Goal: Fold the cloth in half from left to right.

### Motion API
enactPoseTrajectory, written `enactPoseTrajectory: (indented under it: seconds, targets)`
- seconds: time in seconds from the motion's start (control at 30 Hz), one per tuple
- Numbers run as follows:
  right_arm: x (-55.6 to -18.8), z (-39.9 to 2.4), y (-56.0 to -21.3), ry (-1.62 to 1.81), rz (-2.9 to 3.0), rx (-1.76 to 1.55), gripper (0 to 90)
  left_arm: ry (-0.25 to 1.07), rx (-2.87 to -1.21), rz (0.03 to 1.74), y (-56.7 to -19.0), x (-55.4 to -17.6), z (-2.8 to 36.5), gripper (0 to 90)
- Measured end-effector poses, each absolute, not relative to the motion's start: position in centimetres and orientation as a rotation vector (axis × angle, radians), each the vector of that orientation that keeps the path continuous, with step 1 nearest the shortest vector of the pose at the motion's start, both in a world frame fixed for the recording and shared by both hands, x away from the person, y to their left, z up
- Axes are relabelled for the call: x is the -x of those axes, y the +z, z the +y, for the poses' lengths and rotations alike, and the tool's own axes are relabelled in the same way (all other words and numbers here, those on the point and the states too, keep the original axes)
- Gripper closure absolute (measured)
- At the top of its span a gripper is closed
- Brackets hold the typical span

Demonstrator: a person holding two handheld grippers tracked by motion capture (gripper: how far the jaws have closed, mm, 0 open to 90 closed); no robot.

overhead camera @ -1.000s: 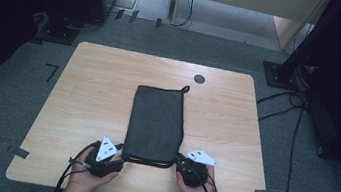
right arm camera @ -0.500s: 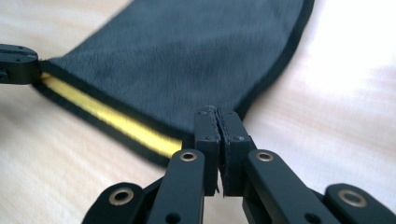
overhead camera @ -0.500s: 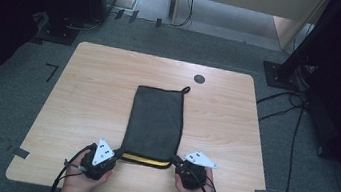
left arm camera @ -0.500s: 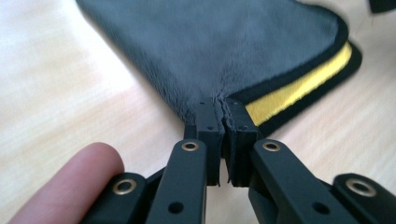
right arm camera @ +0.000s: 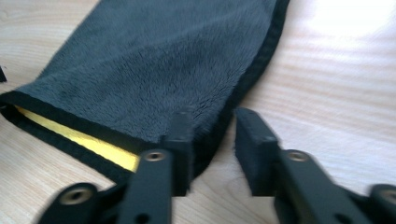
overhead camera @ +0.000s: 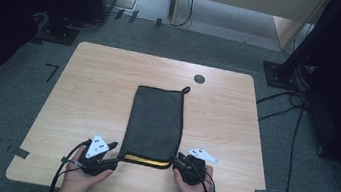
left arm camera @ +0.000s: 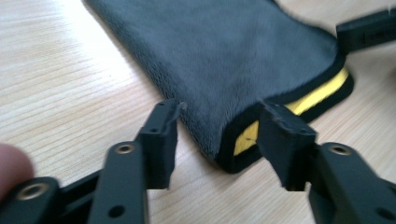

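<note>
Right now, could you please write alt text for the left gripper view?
A folded grey cloth with black trim and a yellow inner layer lies on a wooden table. The left tool has just been opening, its jaws astride the cloth's near corner.

No lettering seems readable anywhere (the views are blurry).

A folded dark grey cloth [overhead camera: 155, 124] lies on the wooden table [overhead camera: 93, 95].

Light wooden table [overhead camera: 98, 96] with a small dark round spot, perhaps a grommet [overhead camera: 199, 79], on grey carpet [overhead camera: 25, 70].
</note>
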State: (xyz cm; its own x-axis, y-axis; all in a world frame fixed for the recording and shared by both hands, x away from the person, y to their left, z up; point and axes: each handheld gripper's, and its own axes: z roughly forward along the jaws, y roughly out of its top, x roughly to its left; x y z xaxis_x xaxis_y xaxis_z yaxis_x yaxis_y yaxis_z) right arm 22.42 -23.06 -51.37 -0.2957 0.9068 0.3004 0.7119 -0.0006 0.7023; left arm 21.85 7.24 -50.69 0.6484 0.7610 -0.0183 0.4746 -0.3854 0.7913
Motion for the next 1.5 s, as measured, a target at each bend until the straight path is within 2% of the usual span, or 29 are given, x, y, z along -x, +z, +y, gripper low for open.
enactPoseTrajectory:
  seconds: [0.07,0.13,0.17,0.3,0.57,0.63,0.7,0.73,0.8,0.83,0.9,0.93,0.97,1.1,1.13,1.23,1.27,1.37,1.43,1.47,1.5]
  targets:
    - [-22.5,-23.0,-51.5,1.181,2.036,-1.694,81.8,0.489,-2.088,0.932,-51.0,-21.6,7.0,69.6]
    - [-22.3,-23.0,-51.1,1.185,2.034,-1.667,86.2,0.512,-2.091,0.904,-50.8,-21.4,7.2,84.0]
    - [-22.2,-23.0,-50.9,1.195,2.038,-1.658,87.3,0.512,-2.091,0.904,-50.8,-21.4,7.2,86.7]
    - [-21.6,-23.0,-50.3,1.201,2.055,-1.625,88.3,0.514,-2.075,0.886,-50.1,-21.1,7.8,89.0]
    - [-19.5,-23.4,-49.5,1.262,2.129,-1.695,88.4,0.489,-2.128,0.898,-50.7,-20.6,8.5,87.4]
    - [-19.1,-23.3,-49.9,1.24,2.169,-1.698,88.2,0.468,-2.133,0.878,-50.7,-20.6,8.8,84.0]
    - [-18.9,-23.1,-50.6,1.183,2.201,-1.686,87.3,0.401,-2.089,0.857,-50.3,-20.7,9.3,72.7]
    - [-19.1,-23.1,-51.0,1.146,2.233,-1.685,84.8,0.299,-1.986,0.878,-49.7,-21.2,10.1,61.4]
    - [-19.1,-23.2,-50.9,1.119,2.232,-1.651,78.3,0.249,-1.898,0.933,-49.2,-21.8,10.5,52.5]
    - [-19.1,-23.2,-50.9,1.119,2.232,-1.651,78.3,0.249,-1.898,0.933,-49.2,-21.8,10.5,49.5]
    - [-19.0,-23.3,-50.5,1.14,2.204,-1.628,70.5,0.28,-1.885,1.005,-49.2,-22.6,10.4,47.4]
    - [-18.9,-23.1,-49.9,1.167,2.128,-1.598,60.3,0.316,-1.926,1.064,-49.7,-23.0,9.7,46.2]
    - [-18.9,-23.1,-49.9,1.167,2.128,-1.598,60.3,0.316,-1.926,1.064,-49.7,-23.0,9.7,45.8]
    - [-19.1,-20.5,-50.0,1.079,2.113,-1.449,40.6,0.364,-2.12,1.051,-51.1,-22.6,8.3,42.2]
    - [-19.2,-20.0,-50.4,1.031,2.124,-1.417,37.9,0.364,-2.112,1.059,-51.3,-22.1,8.4,42.5]
    - [-19.2,-19.2,-51.2,0.958,2.15,-1.41,33.6,0.366,-2.145,1.07,-51.2,-21.9,8.7,41.5]
    - [-19.3,-19.3,-51.6,0.951,2.142,-1.432,30.1,0.434,-2.172,1.031,-51.4,-21.3,8.6,40.2]
    - [-19.6,-19.7,-51.6,0.941,2.156,-1.454,29.1,0.429,-2.176,1.031,-51.4,-21.0,8.4,39.2]
    - [-19.6,-20.2,-51.5,0.931,2.165,-1.451,29.2,0.41,-2.181,1.01,-51.4,-20.9,8.2,35.7]
    - [-19.6,-20.6,-51.4,0.916,2.179,-1.448,29.3,0.325,-2.154,0.984,-51.2,-20.9,8.3,34.1]
    - [-19.6,-20.8,-51.3,0.907,2.192,-1.446,29.3,0.325,-2.154,0.984,-51.2,-20.9,8.3,32.5]
